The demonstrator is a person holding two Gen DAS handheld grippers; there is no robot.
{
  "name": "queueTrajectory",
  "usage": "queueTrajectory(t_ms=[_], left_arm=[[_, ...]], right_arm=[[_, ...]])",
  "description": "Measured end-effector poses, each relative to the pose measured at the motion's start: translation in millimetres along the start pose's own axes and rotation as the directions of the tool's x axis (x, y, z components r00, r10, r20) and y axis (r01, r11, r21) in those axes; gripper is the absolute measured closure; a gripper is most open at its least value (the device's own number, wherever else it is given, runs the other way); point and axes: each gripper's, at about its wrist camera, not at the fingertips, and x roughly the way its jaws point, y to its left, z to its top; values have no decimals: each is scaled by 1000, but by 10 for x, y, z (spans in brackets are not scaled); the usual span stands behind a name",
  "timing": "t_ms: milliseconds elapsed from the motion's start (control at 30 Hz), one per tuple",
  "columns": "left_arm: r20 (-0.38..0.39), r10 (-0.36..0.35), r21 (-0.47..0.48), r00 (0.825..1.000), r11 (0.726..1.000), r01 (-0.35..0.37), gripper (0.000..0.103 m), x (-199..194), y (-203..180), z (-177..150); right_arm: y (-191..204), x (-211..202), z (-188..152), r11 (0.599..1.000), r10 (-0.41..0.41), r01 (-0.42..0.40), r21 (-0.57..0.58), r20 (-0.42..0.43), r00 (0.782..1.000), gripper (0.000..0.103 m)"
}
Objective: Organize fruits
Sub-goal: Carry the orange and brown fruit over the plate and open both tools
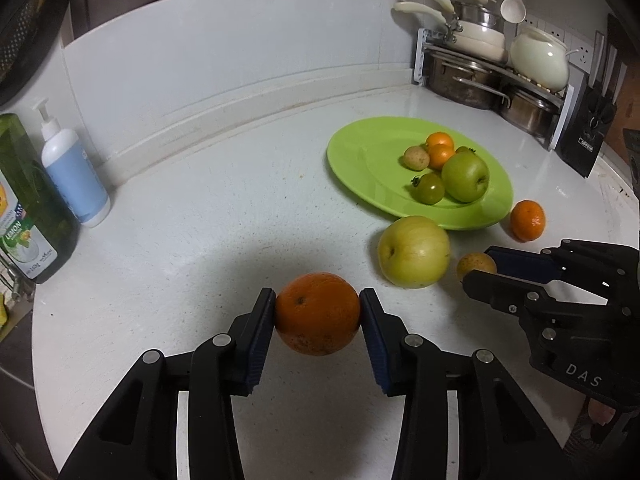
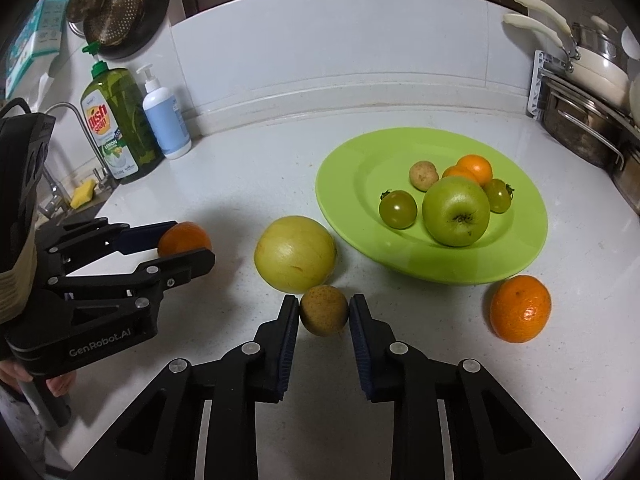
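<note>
The green plate (image 2: 432, 264) is found at about 1 o'clock from the right gripper (image 2: 324, 312), already carrying a green apple (image 2: 456, 211), two green tomatoes, two small oranges and a small potato-like item. A large yellow-green apple (image 2: 295, 253) is set on the counter (image 2: 240, 184) at 11 o'clock, just beside the plate rim. The large orange (image 1: 317, 313) is pinched between the pads of the left gripper (image 1: 318, 314), apparently raised off the counter. A mandarin (image 2: 520, 308) lies loose at 3 o'clock. The small brown fruit (image 2: 324, 310) is bracketed by the right fingers, both pads at or just off its sides; whether it is firmly squeezed cannot be told. It is judged that firm closure should be confirmed before lifting, the apple behind being avoided.
</note>
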Motion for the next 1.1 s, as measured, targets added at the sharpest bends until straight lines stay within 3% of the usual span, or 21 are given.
queueTrajectory(t_ms=[633, 1100], left_arm=[[143, 9, 21, 990, 1000, -12, 61, -619, -311, 220], [132, -23, 16, 991, 1000, 21, 61, -661, -596, 607]], right_arm=[[-101, -657, 187, 1000, 11, -8, -30, 124, 992, 76], [-288, -1048, 518, 995, -3, 22, -99, 186, 983, 76]])
